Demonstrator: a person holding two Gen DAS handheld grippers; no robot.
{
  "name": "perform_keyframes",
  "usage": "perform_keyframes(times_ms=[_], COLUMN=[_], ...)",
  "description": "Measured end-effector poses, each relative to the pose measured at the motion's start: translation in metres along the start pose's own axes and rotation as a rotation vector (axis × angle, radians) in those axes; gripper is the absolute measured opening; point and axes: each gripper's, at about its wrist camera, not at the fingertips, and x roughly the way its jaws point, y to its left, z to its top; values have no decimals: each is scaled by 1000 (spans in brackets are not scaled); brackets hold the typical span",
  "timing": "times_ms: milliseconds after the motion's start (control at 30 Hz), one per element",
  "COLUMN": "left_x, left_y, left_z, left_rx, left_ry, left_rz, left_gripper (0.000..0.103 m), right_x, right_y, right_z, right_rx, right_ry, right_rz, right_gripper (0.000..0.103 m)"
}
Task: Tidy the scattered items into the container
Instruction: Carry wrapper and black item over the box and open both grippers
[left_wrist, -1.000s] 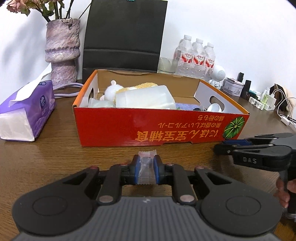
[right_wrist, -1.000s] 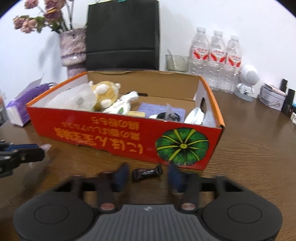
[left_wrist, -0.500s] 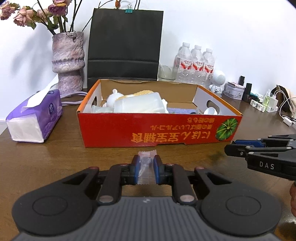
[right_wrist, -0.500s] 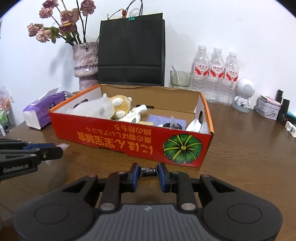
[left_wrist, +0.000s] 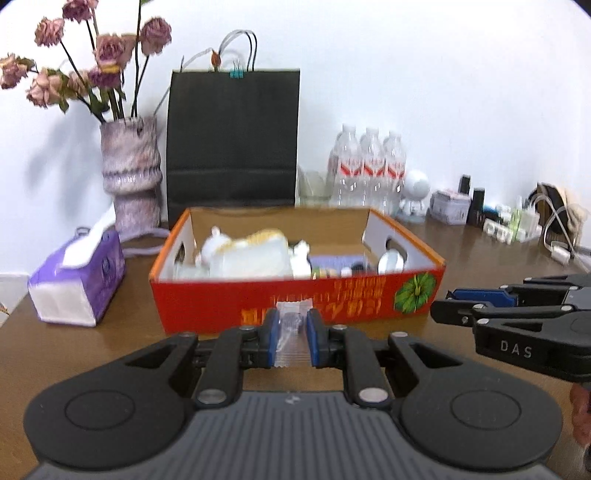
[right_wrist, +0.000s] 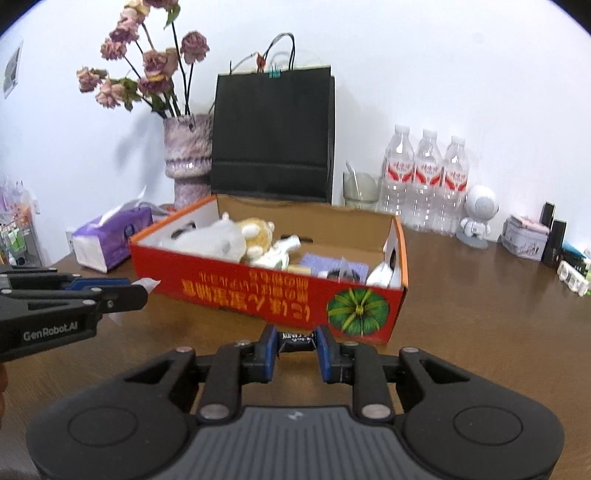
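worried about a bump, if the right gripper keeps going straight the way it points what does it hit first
Probably the red front wall of the box, near its pumpkin picture; the right gripper, shut on a dark candy, looks below the rim, though depth is unclear.

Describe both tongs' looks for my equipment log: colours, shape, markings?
Both match: the left tongs and right tongs have black linkage arms, blue finger pads, silver pivot pins and a ribbed grey body with round black discs. Side lettering reads "GenRobot.AI" on the left, "DAS" on the right.
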Motion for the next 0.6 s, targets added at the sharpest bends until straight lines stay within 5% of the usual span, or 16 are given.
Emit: perform_keyframes(times_ms=[333, 600], left_x=[32, 95], left_y=[13, 24], left_z=[50, 70], left_rx=[-80, -173], left_ry=[-103, -97], left_rz=[-10, 8], left_gripper=[17, 17], right_x=[31, 90], right_y=[-7, -18], right_z=[58, 88], right_rx=[68, 121], right_ry=[-86, -81], right_rz=[14, 23], right_gripper=[22, 22])
